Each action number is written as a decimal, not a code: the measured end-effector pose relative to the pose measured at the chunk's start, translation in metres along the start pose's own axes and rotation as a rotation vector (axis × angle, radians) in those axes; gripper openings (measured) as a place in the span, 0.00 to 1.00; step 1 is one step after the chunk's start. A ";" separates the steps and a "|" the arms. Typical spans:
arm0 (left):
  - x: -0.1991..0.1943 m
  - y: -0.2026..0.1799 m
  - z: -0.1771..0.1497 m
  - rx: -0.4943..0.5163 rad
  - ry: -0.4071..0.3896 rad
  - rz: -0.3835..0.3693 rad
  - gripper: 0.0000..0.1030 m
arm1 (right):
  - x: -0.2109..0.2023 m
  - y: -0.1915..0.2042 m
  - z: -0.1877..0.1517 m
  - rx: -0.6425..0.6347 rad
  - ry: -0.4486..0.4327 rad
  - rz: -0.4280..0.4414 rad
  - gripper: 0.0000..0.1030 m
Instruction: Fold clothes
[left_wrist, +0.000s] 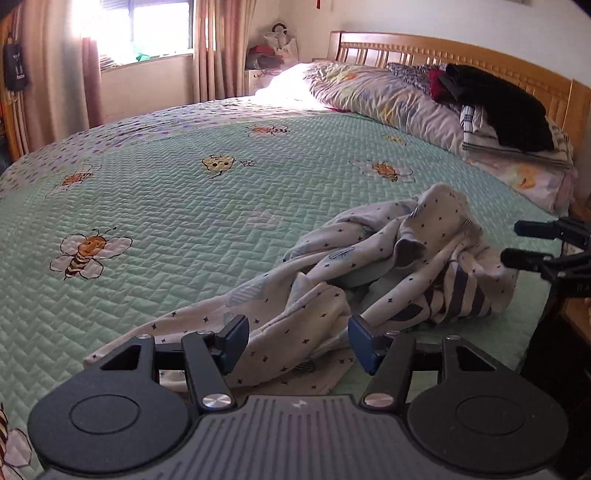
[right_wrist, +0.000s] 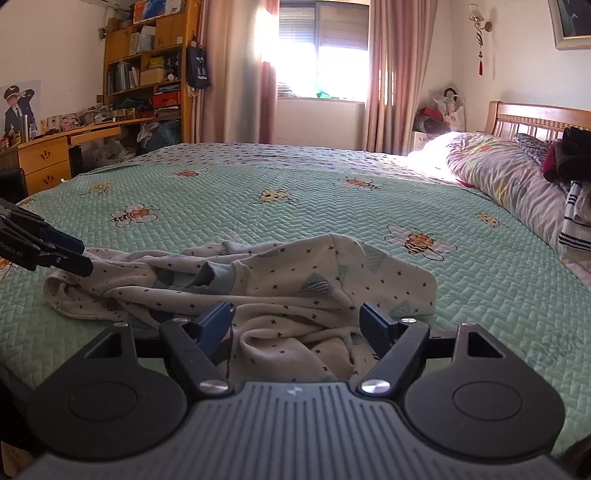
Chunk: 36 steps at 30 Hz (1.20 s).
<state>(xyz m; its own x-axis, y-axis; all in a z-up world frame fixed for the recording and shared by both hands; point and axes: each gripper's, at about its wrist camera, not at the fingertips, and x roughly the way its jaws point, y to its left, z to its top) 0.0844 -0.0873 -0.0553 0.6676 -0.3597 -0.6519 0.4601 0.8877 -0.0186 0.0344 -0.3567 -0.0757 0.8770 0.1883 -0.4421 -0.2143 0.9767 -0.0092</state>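
Bed (left_wrist: 184, 206): quilted cover, flat. Garment (left_wrist: 369, 266) lies crumpled in a heap near its edge. Left gripper (left_wrist: 295, 345) and right gripper (right_wrist: 295, 326) both spread, straddling cloth, pinching nothing. Risk: bunched layers, so closing may catch several at once.

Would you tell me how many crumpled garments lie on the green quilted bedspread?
1: a white star-printed garment at the bed's near edge, with the open left gripper and open right gripper at its two ends. Its navy-striped folds may hide a second piece.
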 end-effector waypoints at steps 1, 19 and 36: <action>0.004 0.001 0.002 0.018 0.009 0.000 0.60 | 0.001 -0.002 0.000 0.011 0.001 -0.003 0.76; 0.001 -0.002 0.017 0.096 -0.016 0.048 0.05 | 0.005 -0.032 -0.009 0.070 -0.017 -0.045 0.76; -0.052 0.005 -0.052 -0.191 -0.074 0.157 0.06 | 0.070 0.024 0.052 -0.603 0.021 0.245 0.78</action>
<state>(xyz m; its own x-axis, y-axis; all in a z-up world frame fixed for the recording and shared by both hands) 0.0213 -0.0488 -0.0609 0.7662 -0.2273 -0.6011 0.2332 0.9699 -0.0695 0.1135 -0.3149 -0.0600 0.7648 0.3896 -0.5131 -0.6160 0.6755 -0.4053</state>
